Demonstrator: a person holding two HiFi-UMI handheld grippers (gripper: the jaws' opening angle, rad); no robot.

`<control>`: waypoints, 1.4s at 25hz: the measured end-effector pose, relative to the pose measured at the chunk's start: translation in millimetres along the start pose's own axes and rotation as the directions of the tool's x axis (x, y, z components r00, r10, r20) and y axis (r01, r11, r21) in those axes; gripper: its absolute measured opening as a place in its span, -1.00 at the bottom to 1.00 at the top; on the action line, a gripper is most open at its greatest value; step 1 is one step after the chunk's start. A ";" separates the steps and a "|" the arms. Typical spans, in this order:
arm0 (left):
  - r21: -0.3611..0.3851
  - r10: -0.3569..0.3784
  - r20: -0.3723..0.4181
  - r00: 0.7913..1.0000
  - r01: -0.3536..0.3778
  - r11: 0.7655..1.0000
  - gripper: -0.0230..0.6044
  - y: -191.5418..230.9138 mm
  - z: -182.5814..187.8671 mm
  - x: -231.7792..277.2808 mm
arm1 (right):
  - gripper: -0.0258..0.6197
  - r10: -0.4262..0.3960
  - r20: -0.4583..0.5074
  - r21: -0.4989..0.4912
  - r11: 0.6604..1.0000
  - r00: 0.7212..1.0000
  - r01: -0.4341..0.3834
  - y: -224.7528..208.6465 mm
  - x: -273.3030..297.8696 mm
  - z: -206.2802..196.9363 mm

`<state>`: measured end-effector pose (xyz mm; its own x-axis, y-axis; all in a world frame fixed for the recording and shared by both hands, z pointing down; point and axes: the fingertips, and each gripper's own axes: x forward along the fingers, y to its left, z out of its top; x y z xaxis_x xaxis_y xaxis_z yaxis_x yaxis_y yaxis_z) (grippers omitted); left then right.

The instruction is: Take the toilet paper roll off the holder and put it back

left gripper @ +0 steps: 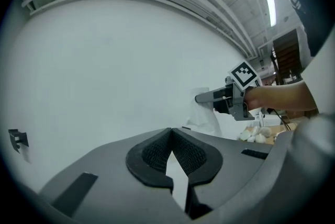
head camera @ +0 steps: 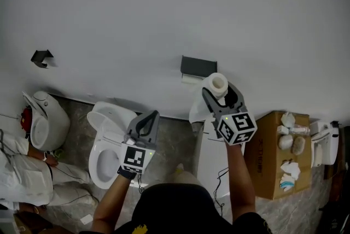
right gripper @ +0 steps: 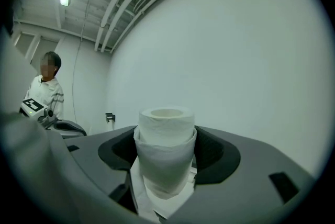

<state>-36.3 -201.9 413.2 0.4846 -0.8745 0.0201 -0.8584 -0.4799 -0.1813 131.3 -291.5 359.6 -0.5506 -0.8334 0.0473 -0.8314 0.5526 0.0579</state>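
White toilet paper roll (head camera: 217,83) sits clamped in our right gripper (right gripper: 166,152), near the dark holder (head camera: 198,66). Our left gripper (left gripper: 170,134) is closed, holding nothing.

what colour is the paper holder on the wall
The holder is dark grey, seen best in the head view.

The right gripper (right gripper: 166,135) has its dark grey padded jaws clamped on a white toilet paper roll (right gripper: 166,157), one jaw on each side. The roll stands upright, hollow core on top, with a loose sheet wrapped round it and hanging below. Behind is a plain white wall (right gripper: 235,55) with a small dark bracket (right gripper: 109,118) at its left, and a person in a white shirt (right gripper: 46,93) stands further left.
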 end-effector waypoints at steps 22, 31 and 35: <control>0.015 -0.086 0.047 0.995 0.085 0.996 -0.87 -13.4 9.9 -50.6 | 0.00 -0.012 -0.008 -0.022 1.000 1.000 0.011 73.6 -73.1 4.2; 0.043 -0.038 0.053 0.998 0.036 0.998 -0.87 2.3 10.2 -10.5 | 0.00 0.020 0.006 -0.077 0.997 1.000 -0.020 35.3 -32.5 22.4; 0.040 -0.018 0.046 0.999 0.016 0.999 -0.87 10.6 8.7 0.5 | 0.00 0.027 0.006 -0.080 0.996 1.000 -0.027 28.4 -11.5 22.6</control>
<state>-43.7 -206.8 402.7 0.5071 -0.8616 -0.0217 -0.8432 -0.4907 -0.2197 112.3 -266.4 338.2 -0.5735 -0.8181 0.0425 -0.8079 0.5734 0.1358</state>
